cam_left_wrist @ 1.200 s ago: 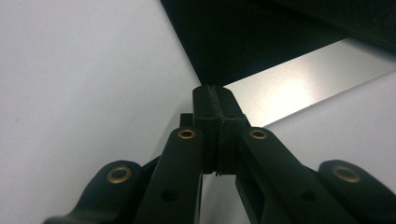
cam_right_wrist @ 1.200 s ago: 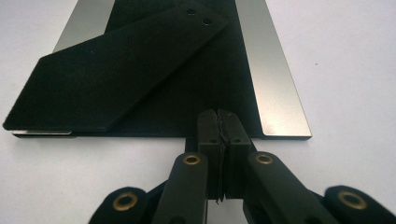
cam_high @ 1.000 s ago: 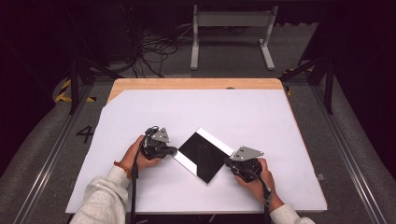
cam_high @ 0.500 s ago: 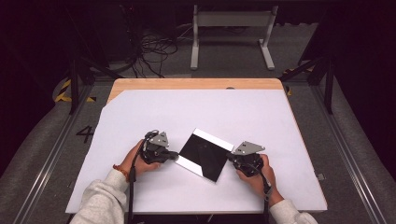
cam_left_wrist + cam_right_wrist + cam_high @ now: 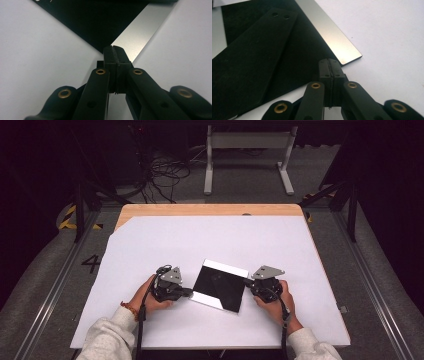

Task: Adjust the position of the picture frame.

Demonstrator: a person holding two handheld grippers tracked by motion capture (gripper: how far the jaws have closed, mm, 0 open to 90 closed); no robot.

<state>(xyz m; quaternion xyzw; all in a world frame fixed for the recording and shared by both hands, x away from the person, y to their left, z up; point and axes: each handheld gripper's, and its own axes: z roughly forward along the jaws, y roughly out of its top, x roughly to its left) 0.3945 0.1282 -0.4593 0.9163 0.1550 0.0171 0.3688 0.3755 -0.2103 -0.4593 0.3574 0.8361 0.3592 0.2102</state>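
Note:
A square black glossy plate (image 5: 220, 285) with silver strips along its far and near edges lies flat on the white table (image 5: 200, 240). My left gripper (image 5: 190, 292) is shut, and its tips touch the plate's near-left corner. In the left gripper view the closed jaws (image 5: 115, 50) meet the corner where the black face (image 5: 95, 20) joins the silver strip (image 5: 140, 32). My right gripper (image 5: 246, 281) is shut against the plate's right edge. In the right gripper view its tips (image 5: 329, 62) sit just below the strip's end (image 5: 347, 53), beside the black face (image 5: 262, 55). Neither gripper shows anything between its jaws.
A wooden border (image 5: 210, 210) shows along the table's far edge. On the floor beyond it are a tangle of cables (image 5: 165, 175) and a grey metal stand (image 5: 247, 150). Metal rails (image 5: 360, 270) run along both sides of the table.
The plate has turned counter-clockwise from a diamond pose to nearly square with the table. My left gripper came nearer to the person and my right gripper moved away, both staying at the plate's sides.

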